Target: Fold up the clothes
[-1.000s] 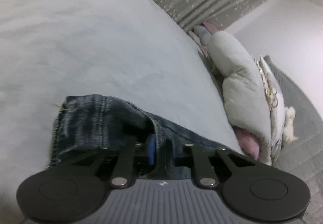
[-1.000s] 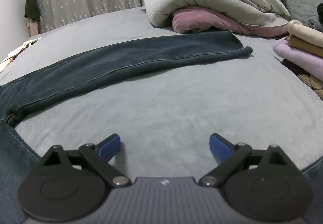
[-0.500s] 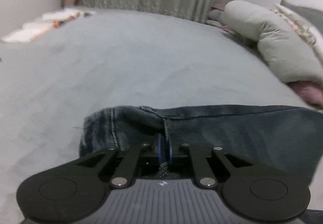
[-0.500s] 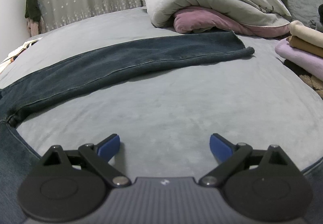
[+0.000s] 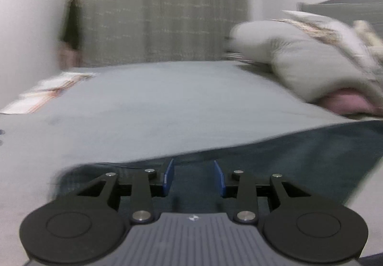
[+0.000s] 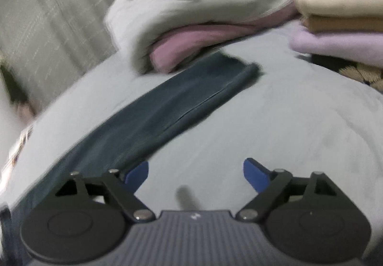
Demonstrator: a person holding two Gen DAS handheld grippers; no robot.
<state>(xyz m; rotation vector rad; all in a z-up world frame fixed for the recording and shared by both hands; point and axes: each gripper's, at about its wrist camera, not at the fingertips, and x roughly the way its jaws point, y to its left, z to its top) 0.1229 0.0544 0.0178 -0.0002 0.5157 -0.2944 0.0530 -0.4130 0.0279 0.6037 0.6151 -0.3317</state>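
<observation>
Two hand-held grippers showing, one per wrist view, both over a grey bed cover. Left gripper: jaws opening, standing at a narrow gap, blue pads apart and pressing on nothing; dark blue jeans lying flat on the cover just beyond and beneath the fingers, running off toward the right edge, denim showing through the gap but not being pinched. Right gripper: jaws closing yet standing wide, blue fingertips hanging over bare cover with nothing between them; left fingertip sitting just beside the near edge of the jeans, whether touching cannot be told through the blur. Jeans lying as one long folded strip, stretching from the near left to the far right, hem end stopping near a heaped grey duvet with a pink layer showing under it. Resting at far right, well apart from the jeans: stack of folded clothes in beige, tan and lilac. Hanging behind the bed: grey dotted curtain. Lying at the far left edge of the cover: pale papers, blurred.
</observation>
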